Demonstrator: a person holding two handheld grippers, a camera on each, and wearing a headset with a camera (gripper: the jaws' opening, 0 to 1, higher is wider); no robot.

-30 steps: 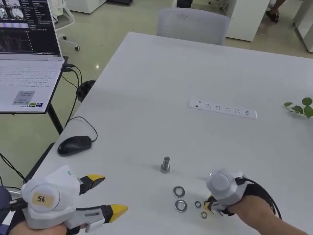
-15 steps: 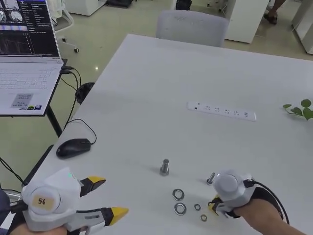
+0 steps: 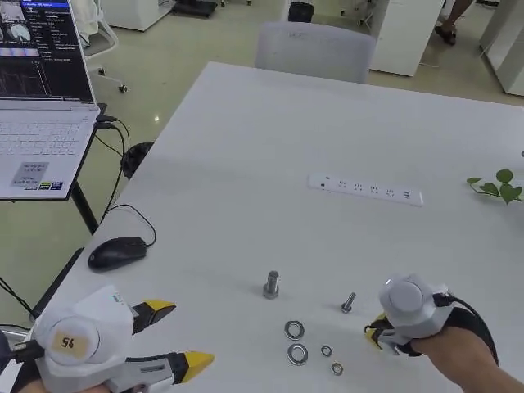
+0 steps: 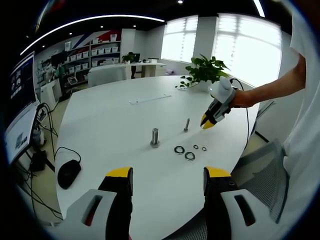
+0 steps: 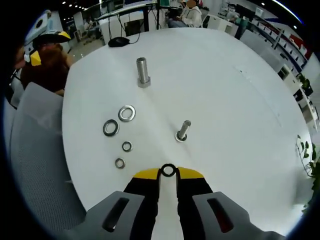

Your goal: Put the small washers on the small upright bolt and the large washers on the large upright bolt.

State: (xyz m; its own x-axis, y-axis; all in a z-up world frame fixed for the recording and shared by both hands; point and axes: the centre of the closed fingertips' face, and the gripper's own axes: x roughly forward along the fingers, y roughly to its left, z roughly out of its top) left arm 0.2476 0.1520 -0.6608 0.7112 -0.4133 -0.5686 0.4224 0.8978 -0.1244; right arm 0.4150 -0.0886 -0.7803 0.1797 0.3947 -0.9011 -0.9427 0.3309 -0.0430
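Head view: large bolt [image 3: 272, 285] and small bolt [image 3: 348, 303] both bare, so by my read no washer placed yet. Two large washers [image 3: 294, 330] and two small washers [image 3: 326, 350] lie flat on table [image 3: 246, 164]. Your right gripper [image 3: 378, 334] sits just beside small bolt.

Left gripper view: your left gripper [image 4: 168, 173] has fingers wide apart, empty, well back from parts. Bolts stand heads down, long axis vertical.

Right gripper view: fingers clamped on pinched washer [image 5: 168, 171], hole showing, small bolt near ahead.
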